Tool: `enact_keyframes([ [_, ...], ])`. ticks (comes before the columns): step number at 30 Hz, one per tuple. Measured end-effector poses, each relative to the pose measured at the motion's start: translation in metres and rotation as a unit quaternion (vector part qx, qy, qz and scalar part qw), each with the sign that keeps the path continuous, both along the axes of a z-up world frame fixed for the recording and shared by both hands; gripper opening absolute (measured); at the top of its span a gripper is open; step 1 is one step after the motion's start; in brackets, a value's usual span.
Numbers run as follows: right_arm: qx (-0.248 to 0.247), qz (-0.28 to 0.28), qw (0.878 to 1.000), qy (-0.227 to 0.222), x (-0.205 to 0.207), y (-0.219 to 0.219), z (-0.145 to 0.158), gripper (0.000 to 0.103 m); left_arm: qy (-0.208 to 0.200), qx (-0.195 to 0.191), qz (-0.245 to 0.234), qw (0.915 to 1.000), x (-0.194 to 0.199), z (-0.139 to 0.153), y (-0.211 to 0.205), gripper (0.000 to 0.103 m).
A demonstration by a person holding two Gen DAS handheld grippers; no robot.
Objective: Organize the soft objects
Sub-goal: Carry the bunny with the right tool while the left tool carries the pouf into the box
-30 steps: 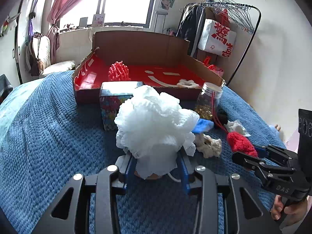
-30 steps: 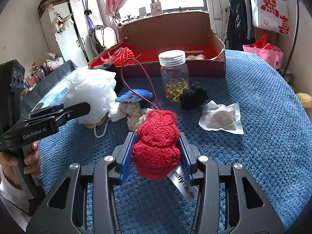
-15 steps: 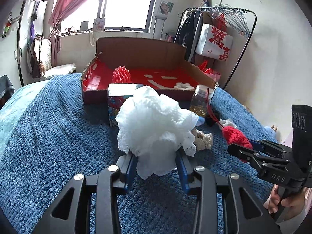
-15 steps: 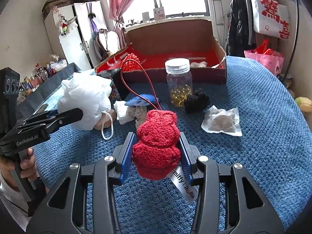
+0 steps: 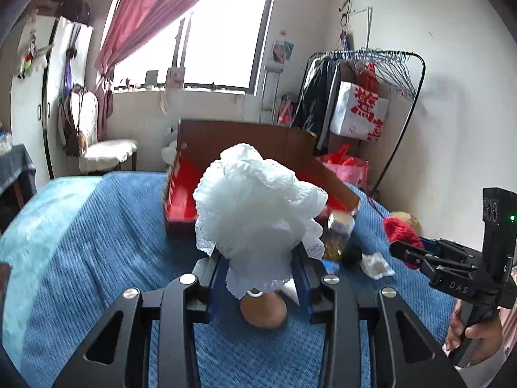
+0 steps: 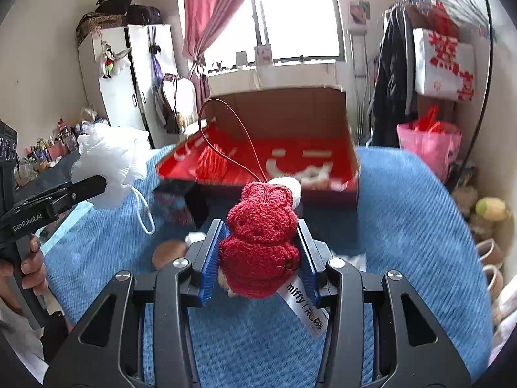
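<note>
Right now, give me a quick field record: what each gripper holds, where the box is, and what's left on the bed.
left gripper: shut on white mesh puff, lifted
right gripper: shut on red knit toy, lifted
cardboard box: ahead on blue blanket, open, red inside
in box: red spiky ball, small white item
left on bed: jar, white packet

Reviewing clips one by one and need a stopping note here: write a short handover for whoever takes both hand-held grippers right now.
Left hand-held gripper: shut on the white mesh puff, clear of the blue bedspread.
Right hand-held gripper: shut on the red knitted toy, also off the bed.
Open red-lined cardboard box lies ahead; a red spiky ball and a pale item are inside.
Done: both items gripped.
Left: drop both in the box, then sort the small soft pieces beside the jar.
</note>
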State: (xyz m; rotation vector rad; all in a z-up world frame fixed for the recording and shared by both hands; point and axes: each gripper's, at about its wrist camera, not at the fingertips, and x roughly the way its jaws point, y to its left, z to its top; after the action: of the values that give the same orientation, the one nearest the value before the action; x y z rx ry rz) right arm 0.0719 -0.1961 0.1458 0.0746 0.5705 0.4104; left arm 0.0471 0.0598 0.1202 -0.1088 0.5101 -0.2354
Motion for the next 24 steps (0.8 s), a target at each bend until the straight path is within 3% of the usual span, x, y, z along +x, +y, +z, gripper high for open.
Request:
enact_keyframes([
  [9,0.001,0.017,1.000,-0.016,0.051,0.003,0.024,0.042,-0.019,-0.004,-0.010,0.9998,0.038,0.029,0.007,0.040],
  [16,0.002,0.052,0.999,0.012,0.106,0.009,0.022,0.042,0.019,-0.015,-0.054,0.9983,0.095,0.032,0.004,0.040],
  [24,-0.015,0.079,0.995,0.055,0.183,0.010,0.021,0.042,0.058,0.014,-0.102,0.9930,0.160,0.035,-0.017,0.040],
])
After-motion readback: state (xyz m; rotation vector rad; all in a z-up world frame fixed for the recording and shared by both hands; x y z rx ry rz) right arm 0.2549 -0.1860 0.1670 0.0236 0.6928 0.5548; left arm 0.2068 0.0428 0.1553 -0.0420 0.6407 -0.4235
